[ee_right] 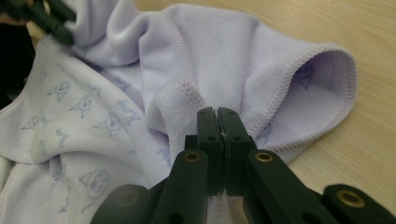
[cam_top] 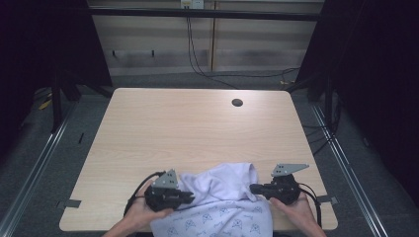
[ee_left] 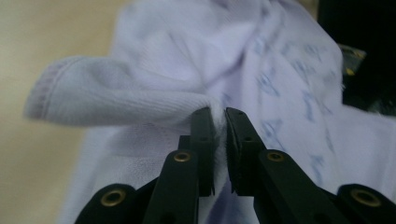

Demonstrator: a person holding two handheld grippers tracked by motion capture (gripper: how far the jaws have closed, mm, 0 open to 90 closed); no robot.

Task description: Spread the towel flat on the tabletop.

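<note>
Both hand-held grippers pinch garment (cam_top: 222,185): left hand-held gripper (ee_left: 220,116) clamps fold, right hand-held gripper (ee_right: 217,114) clamps edge

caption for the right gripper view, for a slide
Right gripper pinching a fold of the lilac printed garment on the wooden table.

Worktop (cam_top: 197,128): far and middle portions open, free passage from left edge to right edge. 1 cable hole (cam_top: 237,102) near the far right corner, flush, no obstruction. Near edge: bunched garment (cam_top: 222,197) lies between the 2 grippers, blocking direct passage between them.
</note>
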